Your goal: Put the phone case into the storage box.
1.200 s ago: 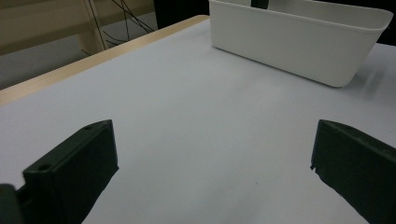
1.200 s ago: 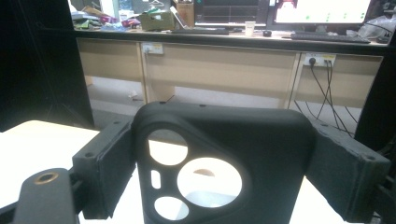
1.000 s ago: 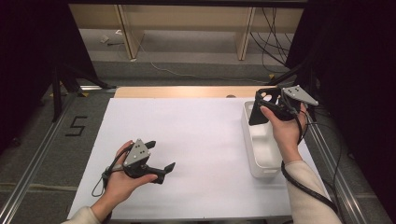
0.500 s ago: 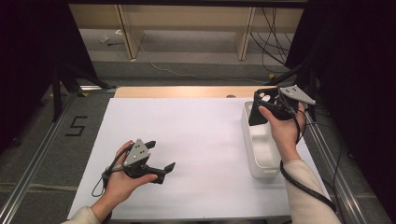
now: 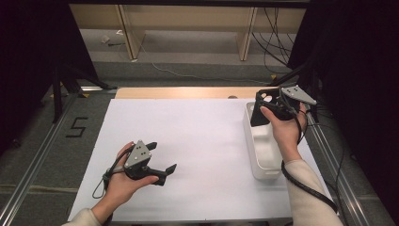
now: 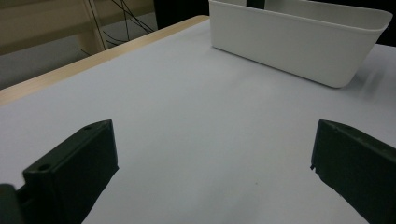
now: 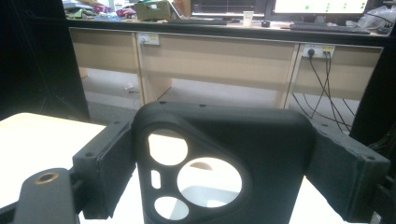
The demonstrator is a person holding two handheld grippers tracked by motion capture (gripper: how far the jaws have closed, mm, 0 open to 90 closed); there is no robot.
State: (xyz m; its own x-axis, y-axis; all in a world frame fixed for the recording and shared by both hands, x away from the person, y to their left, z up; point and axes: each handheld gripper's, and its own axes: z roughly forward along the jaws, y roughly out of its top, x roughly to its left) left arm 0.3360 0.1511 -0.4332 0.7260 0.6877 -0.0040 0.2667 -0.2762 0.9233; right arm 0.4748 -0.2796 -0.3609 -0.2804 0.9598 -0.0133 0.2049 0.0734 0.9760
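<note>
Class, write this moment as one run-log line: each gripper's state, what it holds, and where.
left gripper: open, low over table | right gripper: shut on phone case, above bin

White-topped table (image 5: 197,136) w/ white bin (image 5: 260,150) at right edge.

Black figure "5" (image 5: 76,127) marked on grey floor left of the table (image 5: 197,136)

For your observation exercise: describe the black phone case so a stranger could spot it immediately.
Find the white bin at the table's right edge. Above its far end, the right gripper clamps a black phone case: a flat rounded shell pierced by round camera cutouts, unlike the plain bin.
</note>
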